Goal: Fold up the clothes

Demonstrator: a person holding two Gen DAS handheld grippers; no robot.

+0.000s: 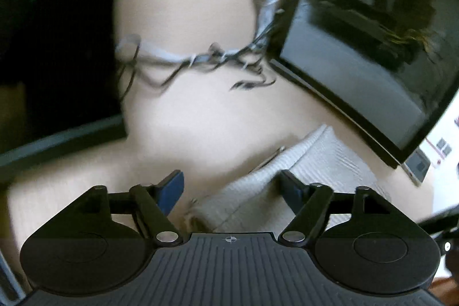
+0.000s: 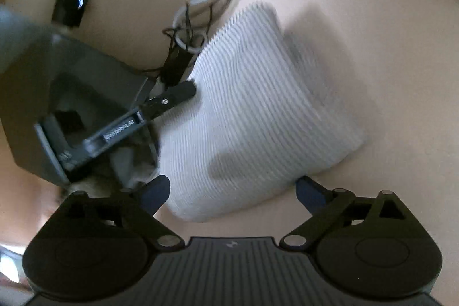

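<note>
A white ribbed knit garment [image 2: 258,111] lies bunched into a thick, roughly folded wad on the beige tabletop [image 2: 387,48]. Everything else here is best placed against it.

The right gripper [image 2: 232,191] sits directly at the near edge of the knit, its blue-padded fingers [image 2: 156,189] spread wide, one at each near corner of the wad, holding nothing. The cloth's long axis runs away from this gripper and slightly to its right, ribs crossing that line, so the near hem lies almost square across the released jaws.

The left gripper [image 2: 172,98] comes in from the garment's left flank. Seen from the right wrist, its dark fingertip touches or overlaps the knit's left edge, though motion blur keeps me from saying whether cloth is caught. In its own view the left gripper [image 1: 232,188] also stands spread apart, with the knit [image 1: 287,177] lying ahead and to its right, one finger over the fabric.

Beyond the garment's far end, a tangle of grey and black cables [image 2: 195,27] rests on the table, close to the knit's far-left corner. A dark monitor [image 1: 373,33] stands further off.

I judge the right gripper nearer and better squared to the hem; the next grasp depends on closing along that near edge.
</note>
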